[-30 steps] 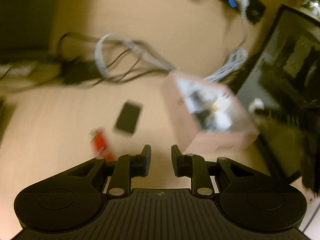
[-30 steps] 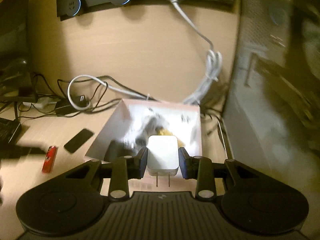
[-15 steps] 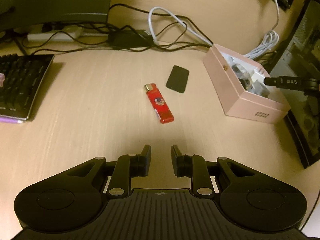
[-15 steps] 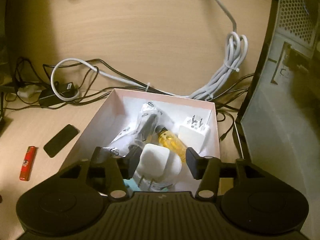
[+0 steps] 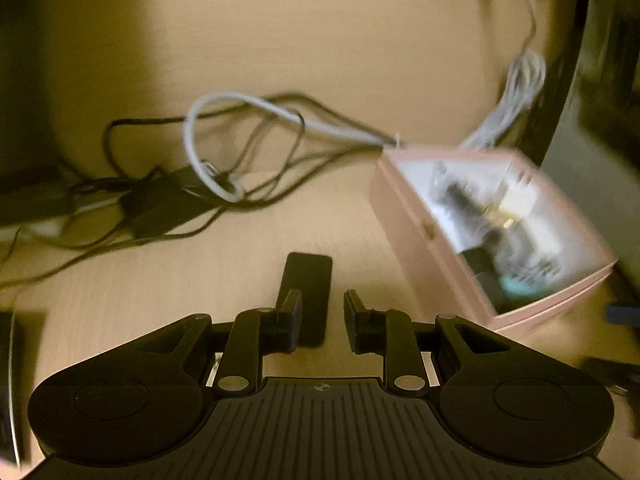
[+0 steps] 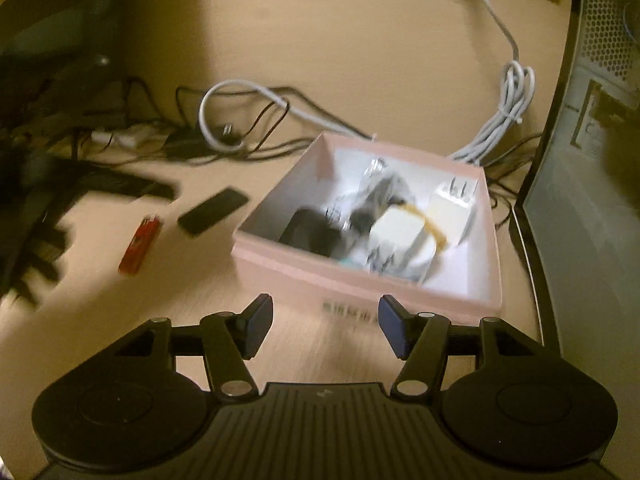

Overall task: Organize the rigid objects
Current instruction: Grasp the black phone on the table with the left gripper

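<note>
A pink open box (image 6: pixel 360 280) stands on the wooden desk and holds several items, among them a white charger (image 6: pixel 400 232) and a white plug adapter (image 6: pixel 452 208). My right gripper (image 6: pixel 326 316) hangs in front of the box, its jaws opening with nothing between them. Left of the box lie a flat black slab (image 6: pixel 212 212) and a red lighter (image 6: pixel 140 244). In the blurred left wrist view the black slab (image 5: pixel 308 280) lies just ahead of my left gripper (image 5: pixel 322 312), which stands narrowly open and empty. The pink box (image 5: pixel 420 240) is to its right.
A tangle of black and white cables (image 6: pixel 240 120) with a black power brick (image 5: pixel 168 204) runs along the back of the desk. A bundled white cord (image 6: pixel 508 112) hangs by the computer case (image 6: pixel 580 200) at the right. A dark blurred shape (image 6: pixel 36 208) fills the left side.
My right gripper has let go of the white charger, which now lies in the box, and has drawn back. The left view has swung over to the black slab; the lighter has left it.
</note>
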